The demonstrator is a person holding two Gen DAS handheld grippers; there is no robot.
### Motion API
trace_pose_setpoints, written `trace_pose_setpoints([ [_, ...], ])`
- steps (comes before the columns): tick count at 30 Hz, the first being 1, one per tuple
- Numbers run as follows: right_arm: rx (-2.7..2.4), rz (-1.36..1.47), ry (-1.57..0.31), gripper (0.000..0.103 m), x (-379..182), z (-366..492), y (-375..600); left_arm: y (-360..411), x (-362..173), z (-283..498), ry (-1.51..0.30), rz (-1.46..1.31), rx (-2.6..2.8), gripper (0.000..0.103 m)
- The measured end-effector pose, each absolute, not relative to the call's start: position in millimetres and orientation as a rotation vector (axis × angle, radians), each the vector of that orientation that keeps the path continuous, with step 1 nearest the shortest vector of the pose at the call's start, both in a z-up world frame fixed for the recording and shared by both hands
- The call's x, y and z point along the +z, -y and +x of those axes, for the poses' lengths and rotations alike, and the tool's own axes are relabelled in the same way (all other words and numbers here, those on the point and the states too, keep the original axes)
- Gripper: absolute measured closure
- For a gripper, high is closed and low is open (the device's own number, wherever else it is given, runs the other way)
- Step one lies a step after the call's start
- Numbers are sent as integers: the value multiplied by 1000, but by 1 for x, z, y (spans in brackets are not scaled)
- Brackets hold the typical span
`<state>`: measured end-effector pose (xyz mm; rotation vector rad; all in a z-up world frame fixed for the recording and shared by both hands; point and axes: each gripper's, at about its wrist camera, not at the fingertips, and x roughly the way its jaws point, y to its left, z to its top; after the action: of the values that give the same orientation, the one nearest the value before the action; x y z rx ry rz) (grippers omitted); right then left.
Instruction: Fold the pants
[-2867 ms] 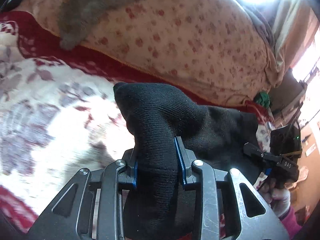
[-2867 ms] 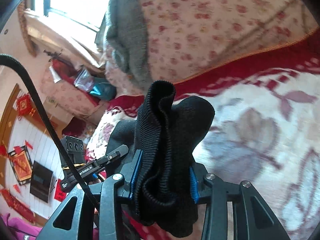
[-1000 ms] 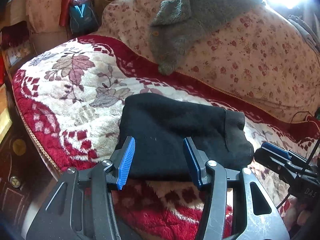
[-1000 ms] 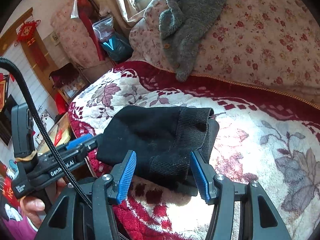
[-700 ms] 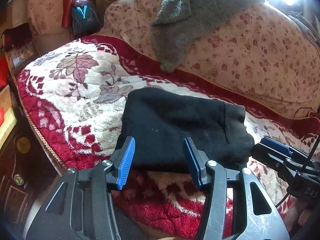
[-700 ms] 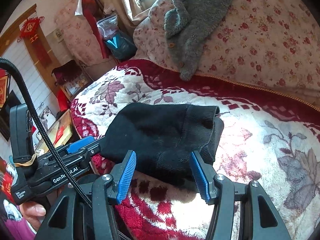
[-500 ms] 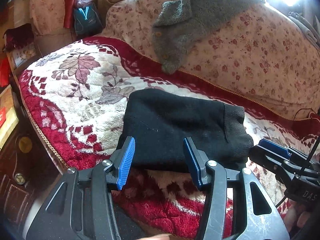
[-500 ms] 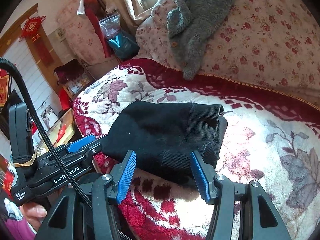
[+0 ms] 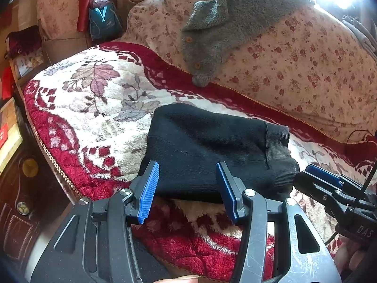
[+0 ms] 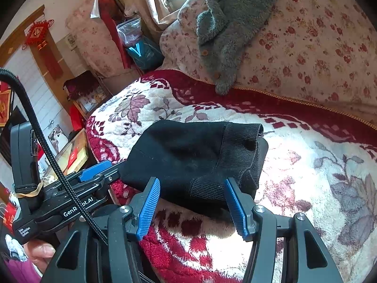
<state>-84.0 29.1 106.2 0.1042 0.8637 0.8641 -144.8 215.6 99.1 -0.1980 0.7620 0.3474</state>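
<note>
Both grippers, clamped on bunched black knit 2.9 s ago, now hang empty with fingers spread wide, and the pants [image 9: 212, 148] lie folded on the bed. On the left, the left gripper [image 9: 187, 187] holds its ribbed blue pads [image 9: 149, 189] apart, just short of the bundle's near edge. The pants form a compact, soft rectangle of fine black knit, with a ribbed band [image 10: 240, 151] at the right end where the layers stack slightly unevenly. They rest on a plush blanket [image 9: 94, 108], cream with mauve leaves and a red border, close to its front edge, with bare blanket to the left and behind. Further right, the right gripper [image 10: 192, 202] is likewise open, its pads level with the ribbed end. Behind, a fuzzy grey cardigan [image 9: 226, 23] drapes over a flower-print quilt [image 9: 306, 70].
</note>
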Motion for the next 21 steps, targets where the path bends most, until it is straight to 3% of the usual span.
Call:
trace_pose_setpoints([
  [21, 875, 94, -880, 48, 103, -81, -36, -221, 96, -142, -768, -216, 363, 53],
])
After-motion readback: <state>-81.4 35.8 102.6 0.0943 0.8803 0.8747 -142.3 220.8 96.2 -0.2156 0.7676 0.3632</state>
